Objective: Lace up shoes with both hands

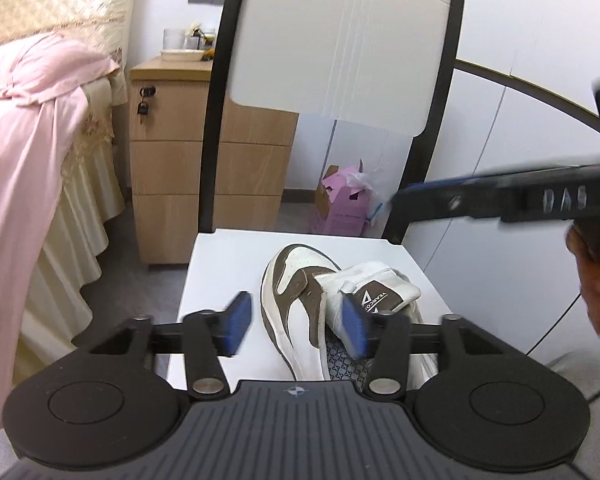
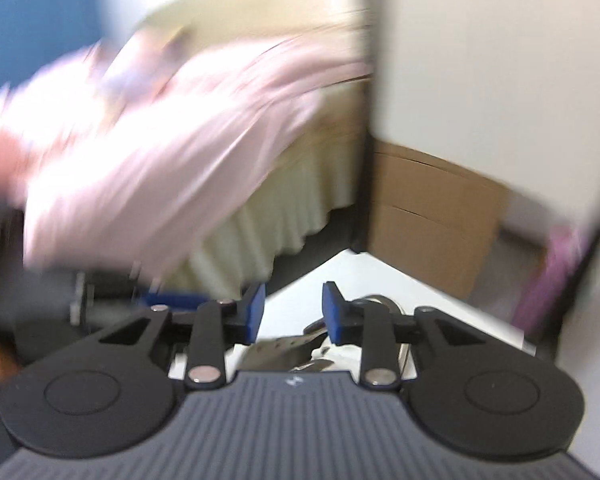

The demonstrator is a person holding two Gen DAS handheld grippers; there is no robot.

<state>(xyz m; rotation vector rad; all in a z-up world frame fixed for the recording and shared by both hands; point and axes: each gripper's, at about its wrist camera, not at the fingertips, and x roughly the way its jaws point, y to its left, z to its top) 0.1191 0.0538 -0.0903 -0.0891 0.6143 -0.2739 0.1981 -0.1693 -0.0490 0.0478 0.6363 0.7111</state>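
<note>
The left tongs (image 1: 295,322) sit nearest in the left wrist view, jaws set wide with blue pads (image 1: 239,322) on each side and nothing pressed between them. The right-hand pad stands in front of the shoe's raised tongue, but whether it touches it I cannot tell. Just beyond lies the shoe (image 1: 300,300), a white and brown sneaker resting on the white seat of a chair (image 1: 219,264), toe pointing away, its white tongue (image 1: 376,284) flipped up and showing a brown label. No lace is plain to see on it from here.

To the right, the right tongs (image 1: 400,196) reach in from the edge above the seat, well apart from the shoe, held by a hand (image 1: 598,280) at the frame's border. In the right wrist view, which is badly smeared, the right tongs (image 2: 293,308) show a moderate gap between their blue pads and hold nothing; part of the shoe (image 2: 300,350) seems to lie low behind them on the white seat.

Farther back rises the chair's white backrest in its black frame. Behind it on the floor stands a pink carton (image 1: 340,204). To the left is a wooden drawer cabinet (image 1: 171,168) with keys hanging from its lock, and left again a bed (image 1: 79,220) draped with a pink cloth (image 1: 31,128).
</note>
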